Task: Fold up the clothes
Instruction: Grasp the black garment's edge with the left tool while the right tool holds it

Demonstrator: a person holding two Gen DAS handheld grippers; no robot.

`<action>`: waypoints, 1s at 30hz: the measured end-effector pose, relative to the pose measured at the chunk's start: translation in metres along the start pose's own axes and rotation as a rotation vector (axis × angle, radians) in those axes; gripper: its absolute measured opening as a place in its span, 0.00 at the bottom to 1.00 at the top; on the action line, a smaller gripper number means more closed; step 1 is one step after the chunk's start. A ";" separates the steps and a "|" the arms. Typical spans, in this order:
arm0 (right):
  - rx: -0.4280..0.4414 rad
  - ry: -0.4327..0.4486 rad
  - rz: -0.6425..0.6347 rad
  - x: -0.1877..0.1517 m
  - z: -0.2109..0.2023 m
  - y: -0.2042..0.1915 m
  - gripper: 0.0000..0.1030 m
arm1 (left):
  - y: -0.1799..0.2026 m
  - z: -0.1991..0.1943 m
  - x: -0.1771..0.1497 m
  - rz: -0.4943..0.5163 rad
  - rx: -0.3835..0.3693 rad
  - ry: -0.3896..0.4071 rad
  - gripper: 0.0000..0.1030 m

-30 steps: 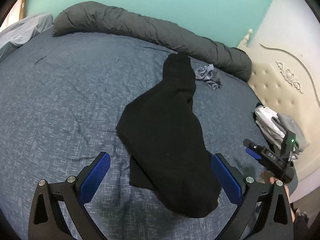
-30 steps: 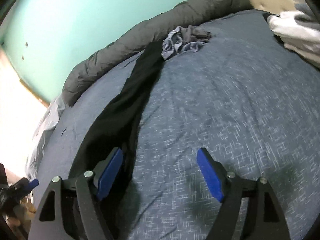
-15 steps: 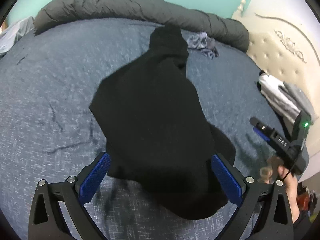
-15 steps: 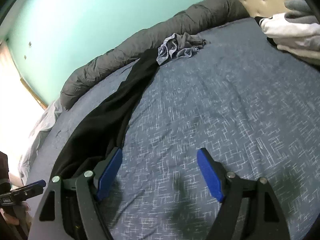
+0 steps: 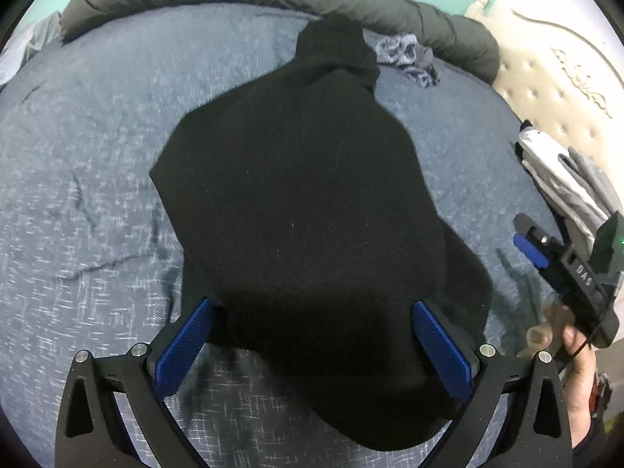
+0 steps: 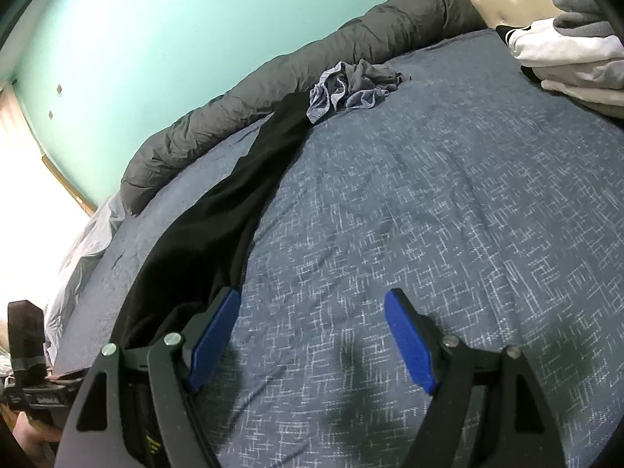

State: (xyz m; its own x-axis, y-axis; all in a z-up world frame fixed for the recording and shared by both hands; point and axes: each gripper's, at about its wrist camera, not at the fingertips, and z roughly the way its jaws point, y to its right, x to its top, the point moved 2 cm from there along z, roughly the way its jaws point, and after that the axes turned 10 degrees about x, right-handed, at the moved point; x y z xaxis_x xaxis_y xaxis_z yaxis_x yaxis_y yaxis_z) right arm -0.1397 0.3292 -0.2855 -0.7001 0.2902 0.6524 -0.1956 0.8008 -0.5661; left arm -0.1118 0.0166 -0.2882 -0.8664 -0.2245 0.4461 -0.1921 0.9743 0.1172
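1 black garment between left gripper fingers

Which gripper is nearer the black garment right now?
Left. The left gripper straddles the black garment, jaws open; the right gripper sits beside its edge over blue bedspread.

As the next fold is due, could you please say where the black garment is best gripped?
Grip the black garment at its near hem edge, coming from the near side of the bed: that wide edge lies closest, between the left gripper's open pads.
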 end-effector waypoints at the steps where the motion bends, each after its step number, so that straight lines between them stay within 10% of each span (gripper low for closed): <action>1: 0.002 0.001 0.001 0.000 0.000 0.000 0.76 | 0.000 0.002 -0.001 0.002 -0.002 -0.005 1.00; 6: 0.009 0.004 0.002 0.002 0.001 -0.001 0.76 | -0.009 0.010 -0.004 -0.034 -0.076 -0.040 0.89; 14: 0.016 -0.003 0.007 0.001 0.003 0.001 0.76 | -0.012 -0.013 0.001 0.039 -0.050 0.027 0.20; 30: -0.003 -0.013 -0.025 0.000 0.008 -0.003 0.76 | -0.155 -0.072 0.095 -0.136 0.203 0.224 0.13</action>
State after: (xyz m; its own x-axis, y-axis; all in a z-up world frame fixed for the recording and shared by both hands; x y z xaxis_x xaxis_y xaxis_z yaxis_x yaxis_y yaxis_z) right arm -0.1445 0.3231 -0.2881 -0.7041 0.2635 0.6594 -0.2110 0.8091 -0.5485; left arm -0.1311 -0.1573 -0.1997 -0.7074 -0.3291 0.6255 -0.4070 0.9132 0.0202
